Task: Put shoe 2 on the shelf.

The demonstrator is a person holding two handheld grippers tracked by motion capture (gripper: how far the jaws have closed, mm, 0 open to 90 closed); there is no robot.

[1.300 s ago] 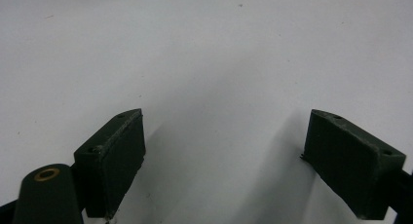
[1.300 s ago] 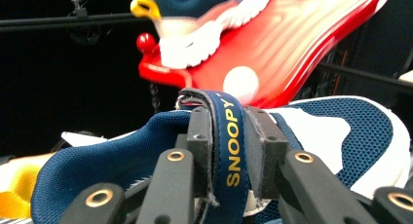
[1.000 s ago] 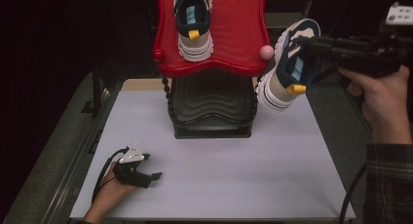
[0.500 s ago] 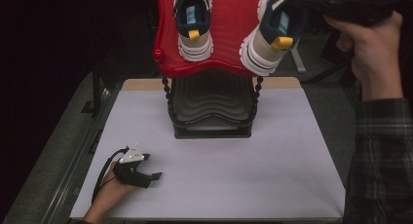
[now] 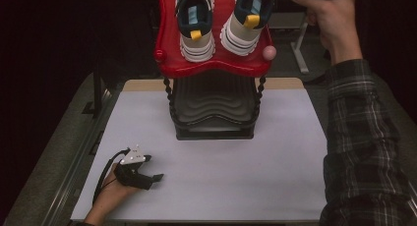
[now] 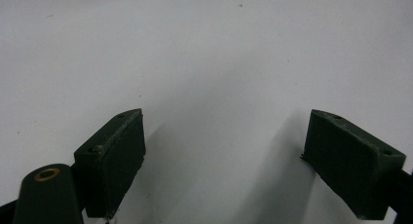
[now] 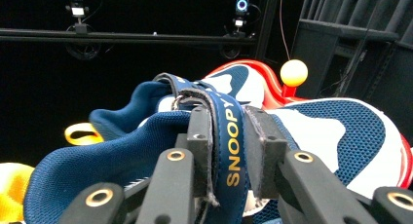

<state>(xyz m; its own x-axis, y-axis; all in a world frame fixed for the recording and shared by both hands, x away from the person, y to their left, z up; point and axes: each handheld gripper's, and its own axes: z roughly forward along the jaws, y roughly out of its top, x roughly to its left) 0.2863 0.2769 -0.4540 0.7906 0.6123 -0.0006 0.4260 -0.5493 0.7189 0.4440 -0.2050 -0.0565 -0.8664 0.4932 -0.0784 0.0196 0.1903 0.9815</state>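
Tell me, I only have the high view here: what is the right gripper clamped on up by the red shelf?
Observer: In the right gripper view, the right gripper has its jaws shut on the shoe strap, blue with SNOOPY in yellow letters.
Operator: And the left one down on the table, holding anything?
Observer: No. The left gripper has its jaws wide apart, with bare white table between them.
Operator: Anything beyond the held shoe?
Observer: A pale yellow ball on a stalk, rising behind the right shoe.
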